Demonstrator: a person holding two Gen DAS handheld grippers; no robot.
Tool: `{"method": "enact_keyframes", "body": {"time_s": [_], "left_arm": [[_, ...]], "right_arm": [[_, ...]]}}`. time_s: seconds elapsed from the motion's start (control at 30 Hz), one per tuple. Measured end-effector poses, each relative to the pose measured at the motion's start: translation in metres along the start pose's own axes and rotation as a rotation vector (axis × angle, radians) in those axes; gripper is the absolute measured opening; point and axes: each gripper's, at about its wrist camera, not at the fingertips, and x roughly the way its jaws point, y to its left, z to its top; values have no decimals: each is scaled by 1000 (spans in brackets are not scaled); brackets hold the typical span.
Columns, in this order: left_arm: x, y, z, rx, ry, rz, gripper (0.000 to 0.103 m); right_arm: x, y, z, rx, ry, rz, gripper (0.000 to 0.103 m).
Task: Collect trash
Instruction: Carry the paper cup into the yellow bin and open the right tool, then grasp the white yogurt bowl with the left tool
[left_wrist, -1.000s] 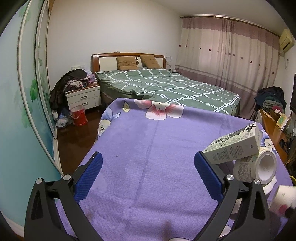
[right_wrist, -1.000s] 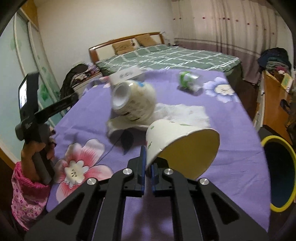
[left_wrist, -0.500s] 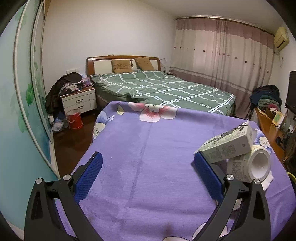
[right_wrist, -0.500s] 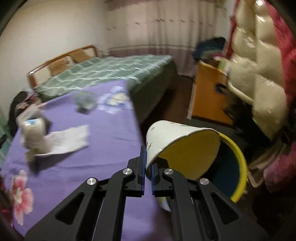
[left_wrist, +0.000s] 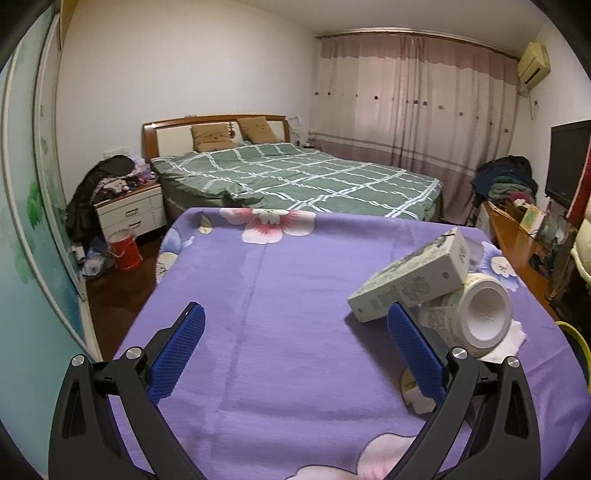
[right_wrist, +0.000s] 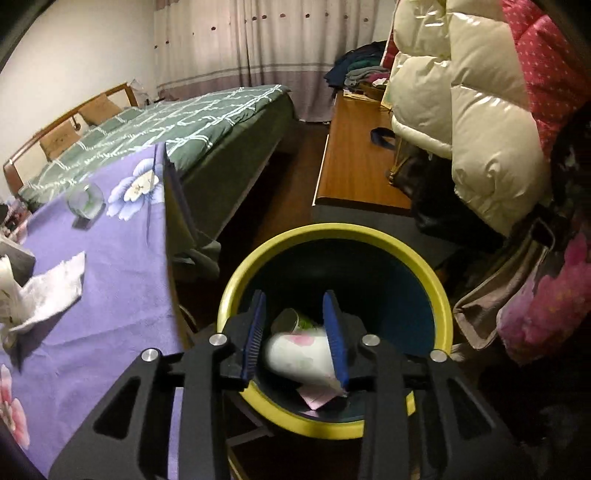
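My right gripper (right_wrist: 294, 295) hangs over the yellow-rimmed trash bin (right_wrist: 332, 230) beside the table, and its jaws are opening. A white flowered paper cup (right_wrist: 295, 354), blurred, lies between the blue pads and below them inside the bin; the pads do not press on it. Other trash, including a second cup (right_wrist: 291, 320), lies in the bin. My left gripper (left_wrist: 294, 310) is open over the purple floral cloth (left_wrist: 277, 295), with nothing between its fingers. Just right of it a white carton (left_wrist: 413, 280) leans on a white tub (left_wrist: 480, 317) over a tissue (left_wrist: 509, 339).
A clear crumpled bottle (right_wrist: 85, 201) and a tissue (right_wrist: 51, 291) lie on the cloth near the table's edge. A green checked bed (left_wrist: 295, 181) stands behind the table. A wooden desk (right_wrist: 354, 155) and hanging puffy jackets (right_wrist: 461, 110) crowd the bin's far side.
My right gripper swung from over the table to above the bin and tilted down. Its jaws parted and the paper cup left them, dropping into the bin. The left gripper barely moved.
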Motion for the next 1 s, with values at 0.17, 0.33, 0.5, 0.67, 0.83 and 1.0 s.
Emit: {"method": "enact_keyframes", "body": {"time_s": [0.17, 0.33, 0.5, 0.67, 0.83, 1.0], "left_arm": [[3, -9, -2, 5, 36, -106, 98], [1, -21, -3, 23, 50, -205, 98], [0, -45, -4, 74, 75, -258, 98], [12, -74, -7, 110, 170, -311, 98], [24, -98, -4, 153, 210, -317, 97], [29, -118, 2, 195, 194, -310, 97]], "right_arm": [[-7, 26, -3, -36, -34, 74, 31], [-19, 60, -8, -80, -70, 158, 31], [-16, 86, -14, -129, -72, 196, 33], [-4, 92, -19, -132, -21, 228, 34], [4, 88, -25, -117, 20, 249, 35], [5, 84, -25, -93, 29, 278, 35]]}}
